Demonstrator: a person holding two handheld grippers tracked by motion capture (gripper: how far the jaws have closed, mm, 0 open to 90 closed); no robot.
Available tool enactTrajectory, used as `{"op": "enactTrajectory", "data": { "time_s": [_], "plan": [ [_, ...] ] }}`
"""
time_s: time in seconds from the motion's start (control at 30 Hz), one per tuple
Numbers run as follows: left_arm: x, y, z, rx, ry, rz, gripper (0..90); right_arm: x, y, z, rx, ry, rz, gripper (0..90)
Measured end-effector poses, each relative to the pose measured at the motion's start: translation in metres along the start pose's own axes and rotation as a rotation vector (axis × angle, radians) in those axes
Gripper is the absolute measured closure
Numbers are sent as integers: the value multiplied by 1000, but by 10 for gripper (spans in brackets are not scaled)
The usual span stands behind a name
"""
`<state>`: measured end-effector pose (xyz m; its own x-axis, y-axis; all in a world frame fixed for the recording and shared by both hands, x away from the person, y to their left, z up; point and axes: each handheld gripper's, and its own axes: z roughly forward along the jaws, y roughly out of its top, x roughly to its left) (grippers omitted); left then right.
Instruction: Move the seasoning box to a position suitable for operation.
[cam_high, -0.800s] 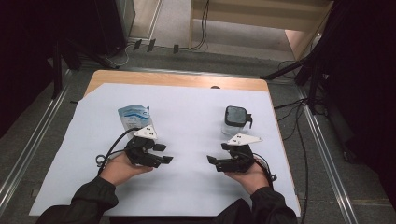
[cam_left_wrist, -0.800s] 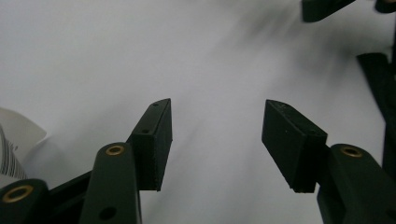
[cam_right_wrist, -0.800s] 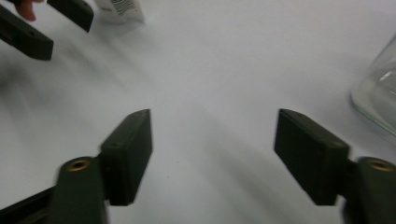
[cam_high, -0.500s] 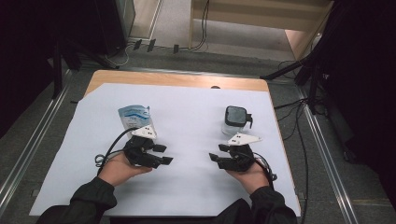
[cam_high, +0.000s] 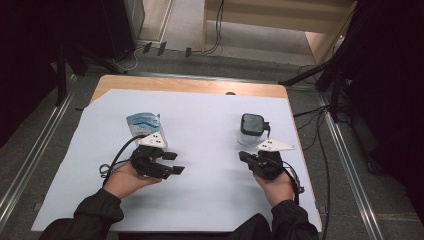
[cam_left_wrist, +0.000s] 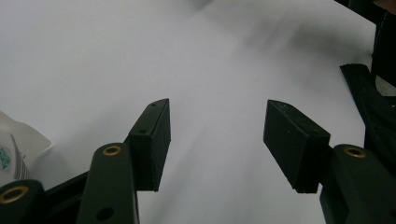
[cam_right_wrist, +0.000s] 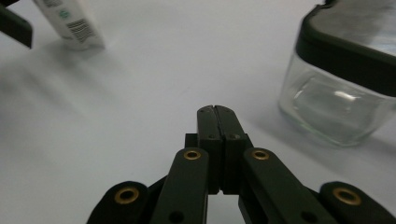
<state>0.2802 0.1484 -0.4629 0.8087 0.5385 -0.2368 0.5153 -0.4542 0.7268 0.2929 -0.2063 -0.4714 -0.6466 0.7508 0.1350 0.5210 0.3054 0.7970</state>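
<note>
Two grippers on white sheet (cam_high: 210, 125), left gripper (cam_left_wrist: 217, 133) fingers apart, empty, right gripper (cam_right_wrist: 217, 112) fingers closed, barcode on pouch (cam_right_wrist: 74, 21)

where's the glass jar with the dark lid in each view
High view: the glass jar stands right of centre on the white sheet, just beyond the right claw.
Left gripper view: no jar in this picture.
Right gripper view: the jar stands at the upper right edge, lid partly cut off.
Shared landmark: the white and blue pouch, upper left in the right gripper view, lower left edge in the left gripper view.
</note>
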Motion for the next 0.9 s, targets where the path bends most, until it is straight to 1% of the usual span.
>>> {"op": "enactTrajectory", "data": {
  "time_s": [0.03,0.07,0.17,0.23,0.33,0.4,0.47,0.53,0.6,0.7,0.77,0.8,0.83,0.9],
  "plan": [
    [0,0,0,0,0,0,428,0,0,0,0,0,0,900],
    [-1,1,0,5,2,8,429,-6,1,0,2,-23,16,900],
    [-1,1,1,4,-1,6,430,-15,0,2,13,-50,34,900],
    [-1,1,2,6,0,7,430,-21,-1,3,14,-66,63,900],
    [-1,1,2,6,4,10,430,-29,-2,4,6,-99,78,900],
    [-2,1,2,3,1,7,429,-33,-2,5,-2,-122,101,900],
    [-3,2,3,8,-1,14,428,-36,-2,5,-9,-126,116,900],
    [-3,2,4,9,0,18,428,-36,-1,5,-8,-135,105,900],
    [-3,3,5,7,-9,12,427,-36,-1,5,-13,-140,110,900],
    [-3,4,6,4,-12,15,427,-37,-3,2,-10,-151,114,900],
    [-4,6,8,7,-22,25,427,-38,-5,0,-8,-154,114,900],
    [-4,8,10,12,-32,34,426,-38,-8,-5,-8,-160,126,900],
    [-4,8,10,12,-32,34,425,-38,-8,-5,-8,-160,126,900],
    [-4,10,14,8,-47,32,425,-37,-13,-13,-22,-170,146,894]
  ]
}}
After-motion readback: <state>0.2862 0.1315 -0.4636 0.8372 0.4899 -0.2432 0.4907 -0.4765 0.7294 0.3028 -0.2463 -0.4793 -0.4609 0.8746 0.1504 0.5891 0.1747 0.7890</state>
